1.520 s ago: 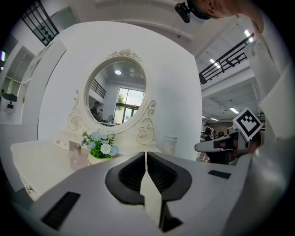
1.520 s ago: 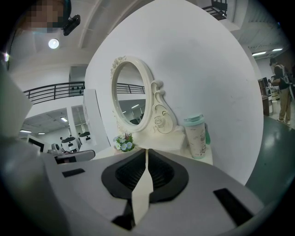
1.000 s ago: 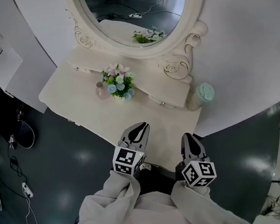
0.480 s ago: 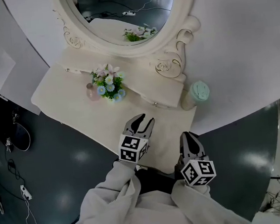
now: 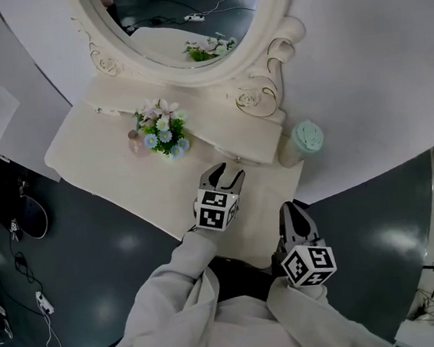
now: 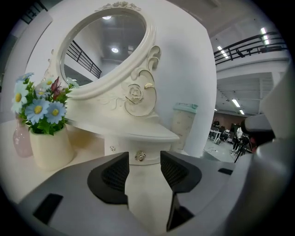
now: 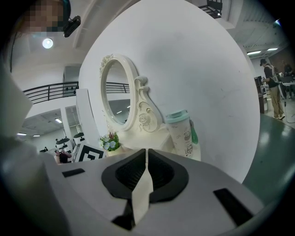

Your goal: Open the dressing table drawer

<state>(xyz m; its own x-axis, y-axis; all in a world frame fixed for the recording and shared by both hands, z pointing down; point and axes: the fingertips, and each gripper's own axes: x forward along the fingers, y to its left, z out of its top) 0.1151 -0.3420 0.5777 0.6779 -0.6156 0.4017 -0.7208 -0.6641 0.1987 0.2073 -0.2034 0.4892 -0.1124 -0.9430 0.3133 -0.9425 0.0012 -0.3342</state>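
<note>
My left tongs have come forward over the cream counter since a second ago. Then they hung above its near edge with the jaws almost together. Now they sit well in over the top, just short of the small drawer under the right-hand scroll of the oval mirror. The jaws have just been opening and now stand wide apart with nothing gripped. In the left gripper view the drawer's little metal knob shows in the gap between the ribbed pads, a little beyond their tips and untouched. The drawer front looks pushed in under its shelf (no gap that I can see).

My right tongs are about where they were, low over the counter's near right corner. Their jaws are together and have hold of nothing.

The flower pot and the pink bottle beside it stand left of the drawer. The mint-lidded cup stands to its right, by the wall. All three stand where they did before, though my head has tipped and the whole counter sits higher in the head view.
</note>
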